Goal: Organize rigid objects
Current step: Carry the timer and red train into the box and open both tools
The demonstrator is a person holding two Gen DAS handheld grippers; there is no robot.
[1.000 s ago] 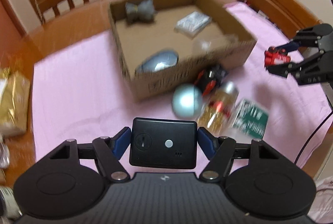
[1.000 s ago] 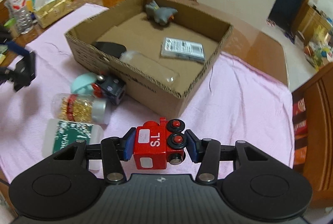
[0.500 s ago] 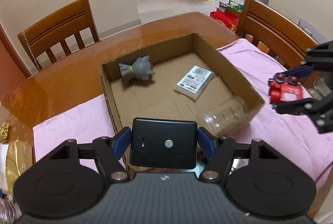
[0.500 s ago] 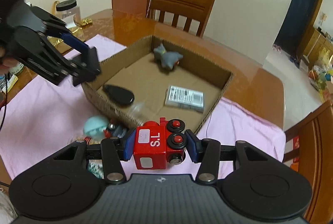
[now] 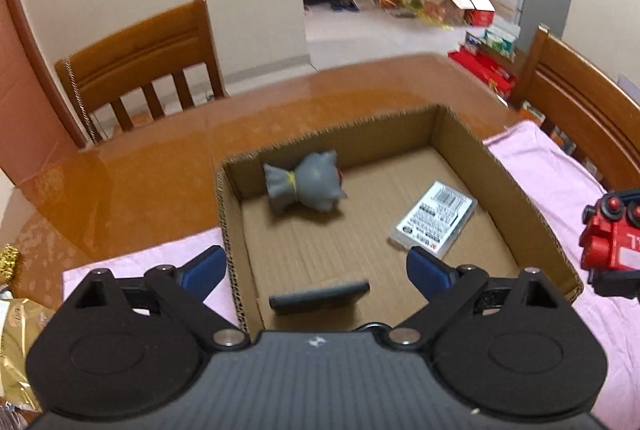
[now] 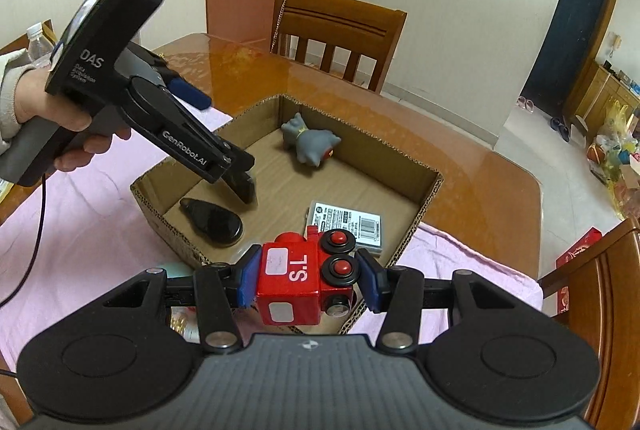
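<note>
A cardboard box (image 5: 500, 166) (image 6: 430, 190) sits on a pink cloth. Inside lie a grey cat toy (image 5: 308, 186) (image 6: 310, 146), a white barcode pack (image 5: 434, 224) (image 6: 346, 224) and a black oval mouse (image 6: 212, 220). My left gripper (image 5: 316, 270) is open above the box's near left part, and a black flat device (image 5: 318, 298) (image 6: 244, 188) is free between its fingers, dropping into the box. My right gripper (image 6: 304, 278) is shut on a red toy train (image 6: 306, 280) (image 5: 610, 234) at the box's near right corner.
Wooden chairs (image 5: 140, 70) (image 5: 580, 118) (image 6: 336, 34) stand around the brown table (image 5: 160, 158). Gold packets (image 5: 16, 318) lie at the left. A teal item (image 6: 176, 270) lies in front of the box, partly hidden. A water bottle (image 6: 38, 44) stands far left.
My left gripper moved over the box and opened, letting go of the black device, which now falls inside. My right gripper carried the train closer to the box.
</note>
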